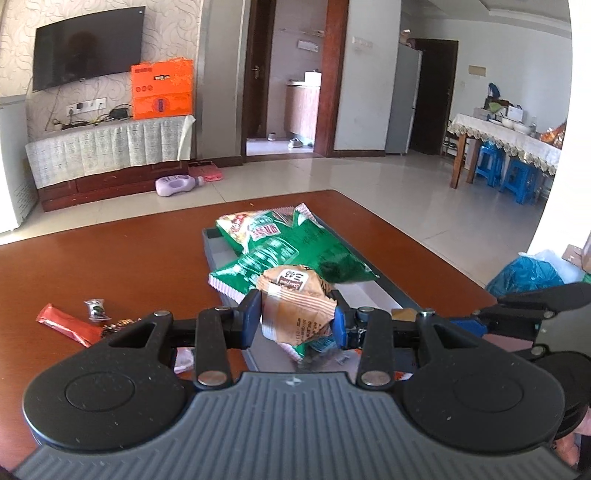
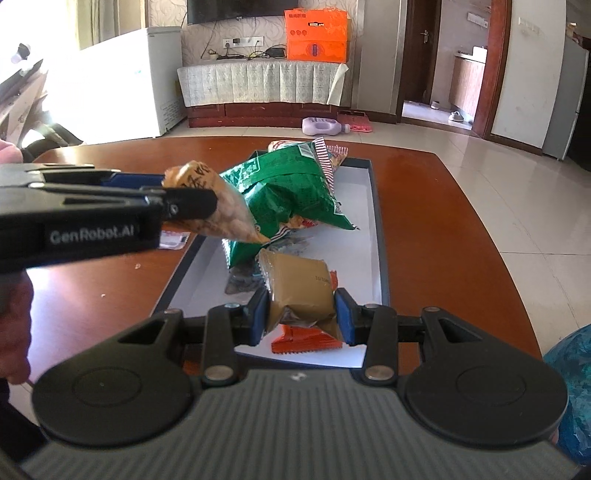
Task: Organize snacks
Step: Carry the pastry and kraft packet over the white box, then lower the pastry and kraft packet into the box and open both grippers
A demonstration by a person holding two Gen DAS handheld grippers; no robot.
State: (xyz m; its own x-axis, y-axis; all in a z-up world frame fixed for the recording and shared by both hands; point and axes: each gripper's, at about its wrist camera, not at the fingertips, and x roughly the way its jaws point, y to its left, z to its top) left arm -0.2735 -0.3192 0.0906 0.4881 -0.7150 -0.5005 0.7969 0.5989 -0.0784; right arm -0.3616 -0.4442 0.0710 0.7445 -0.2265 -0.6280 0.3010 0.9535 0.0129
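Presently the left claw pinches a tan snack packet above the grey tray on the worktop; the right claw pinches a brown packet over the same tray.

Risk: both grips catch crinkled wrapper only, so either packet may slip, or snag the green bags.

Only the left view shows loose snacks outside the tray.

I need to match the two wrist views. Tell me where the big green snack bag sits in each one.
Left wrist view: green snack bag lies centre frame in the grey tray, beyond the tan packet.
Right wrist view: the bag is centre, upper half, on the same tray.
Shared landmark: the orange box near the TV.
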